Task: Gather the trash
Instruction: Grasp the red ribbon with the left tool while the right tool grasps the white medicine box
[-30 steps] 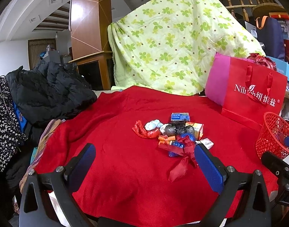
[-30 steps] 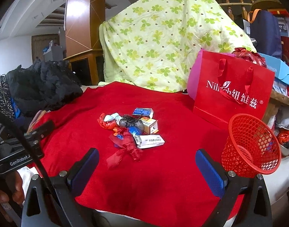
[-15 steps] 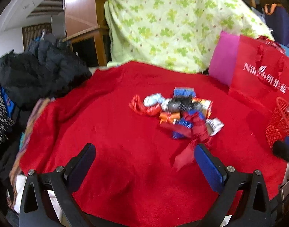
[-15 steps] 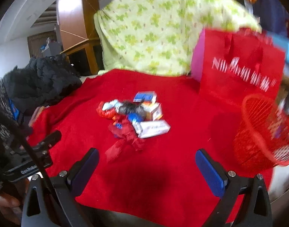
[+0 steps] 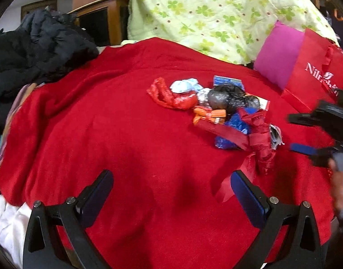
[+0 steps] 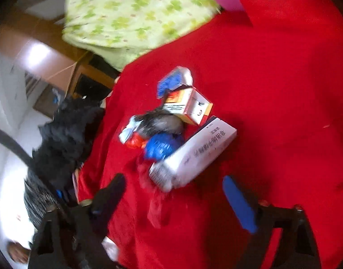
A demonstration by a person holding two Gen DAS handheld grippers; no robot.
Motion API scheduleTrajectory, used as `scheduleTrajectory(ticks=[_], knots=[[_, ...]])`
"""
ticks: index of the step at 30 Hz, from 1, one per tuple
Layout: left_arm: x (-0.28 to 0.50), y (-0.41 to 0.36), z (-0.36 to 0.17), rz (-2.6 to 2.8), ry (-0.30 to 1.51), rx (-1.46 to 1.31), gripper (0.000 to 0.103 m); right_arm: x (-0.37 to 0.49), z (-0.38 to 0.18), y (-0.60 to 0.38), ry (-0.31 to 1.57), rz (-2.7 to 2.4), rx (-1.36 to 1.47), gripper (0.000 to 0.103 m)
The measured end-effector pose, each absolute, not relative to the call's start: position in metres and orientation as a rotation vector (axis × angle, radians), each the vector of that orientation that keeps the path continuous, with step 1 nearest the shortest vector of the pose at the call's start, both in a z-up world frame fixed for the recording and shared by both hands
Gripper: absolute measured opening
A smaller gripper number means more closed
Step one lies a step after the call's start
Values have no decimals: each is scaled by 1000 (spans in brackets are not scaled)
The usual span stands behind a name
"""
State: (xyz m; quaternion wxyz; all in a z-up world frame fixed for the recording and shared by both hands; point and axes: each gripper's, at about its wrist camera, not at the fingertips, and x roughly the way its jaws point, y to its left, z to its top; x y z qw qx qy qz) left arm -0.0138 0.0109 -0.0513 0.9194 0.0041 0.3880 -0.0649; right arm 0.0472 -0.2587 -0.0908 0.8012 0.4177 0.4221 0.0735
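A pile of trash (image 5: 218,109) lies on the red blanket (image 5: 104,134): red, blue and orange wrappers, foil balls, small boxes and a red ribbon (image 5: 259,139). My left gripper (image 5: 171,192) is open with nothing in it, short of the pile and to its left. In the tilted right wrist view, a white box (image 6: 194,154) lies at the pile's near side, behind it an orange-and-white carton (image 6: 189,107) and a blue wrapper (image 6: 162,145). My right gripper (image 6: 173,197) is closing; the white box's near end sits just beyond its fingertips, untouched. The right gripper (image 5: 306,148) also shows at the pile's right.
A black jacket (image 5: 36,42) is heaped at the blanket's left. A green flowered quilt (image 5: 205,11) hangs behind. A red paper bag (image 5: 317,74) with a magenta side stands at the back right. A hand (image 5: 339,186) holds the right gripper.
Both grippers have dropped and closed in on the pile. The right view has rolled sideways, its jaws have narrowed, and the red basket has left the picture.
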Motion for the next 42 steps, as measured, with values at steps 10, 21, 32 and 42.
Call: scheduleTrajectory(ticks=[10,21,32,42], knots=[[7,-37,-51,-273,796,29,103,85,-130,-262,958,152,1044,53],[49,-104,-76,-346,897,-67,96,11,-25,-277,678,15,537,49],[38,-94,-88,-320,966,-205,26,-85,27,-281,472,-14,382,49],[-32,-152,35,-532,676,16,26,-165,73,-318,292,-70,358,49]])
